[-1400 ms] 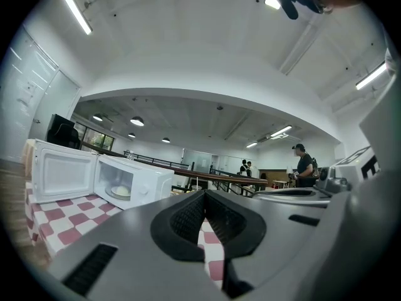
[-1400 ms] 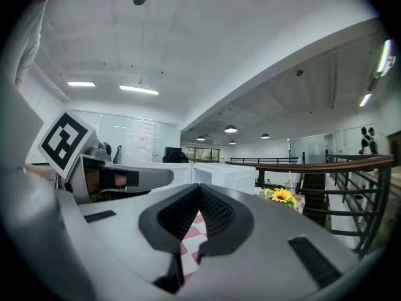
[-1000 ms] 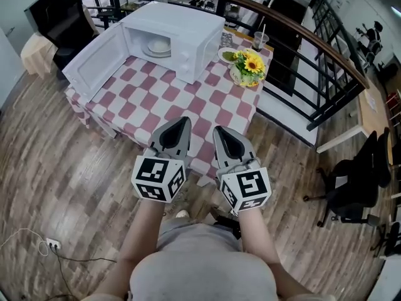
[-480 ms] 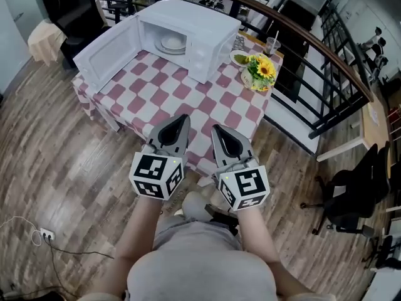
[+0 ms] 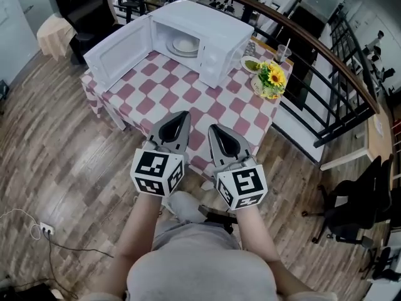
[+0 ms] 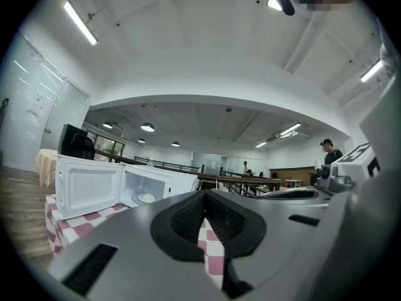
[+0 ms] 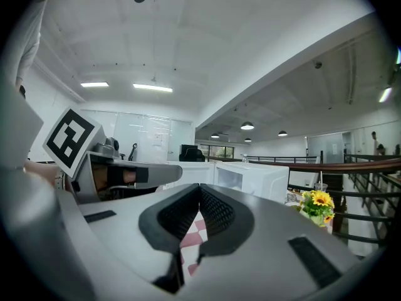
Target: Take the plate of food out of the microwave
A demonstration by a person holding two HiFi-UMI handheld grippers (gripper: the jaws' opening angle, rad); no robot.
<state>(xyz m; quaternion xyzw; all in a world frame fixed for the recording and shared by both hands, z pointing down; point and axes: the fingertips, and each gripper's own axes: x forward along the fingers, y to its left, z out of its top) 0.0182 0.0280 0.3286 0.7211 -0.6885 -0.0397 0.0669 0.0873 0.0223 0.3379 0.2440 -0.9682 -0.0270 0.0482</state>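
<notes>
Left gripper [image 5: 180, 119]: jaws pressed together, nothing between them. Right gripper [image 5: 214, 130]: just beside it, likewise closed and empty.

Checked table [image 5: 164, 88]:
- Microwave door [image 5: 119, 52] stands open to the left.
- Plate of food [image 5: 185, 45] lies flat inside the white microwave [image 5: 216, 27], well apart from both grippers.
- The plate is round and white with a pale mound on it, so no long axis.
- Sunflowers [image 5: 271, 80] at far right.

What lies on the round white plate [image 5: 184, 45] inside the far white microwave oven [image 5: 210, 16] is too small to tell.
</notes>
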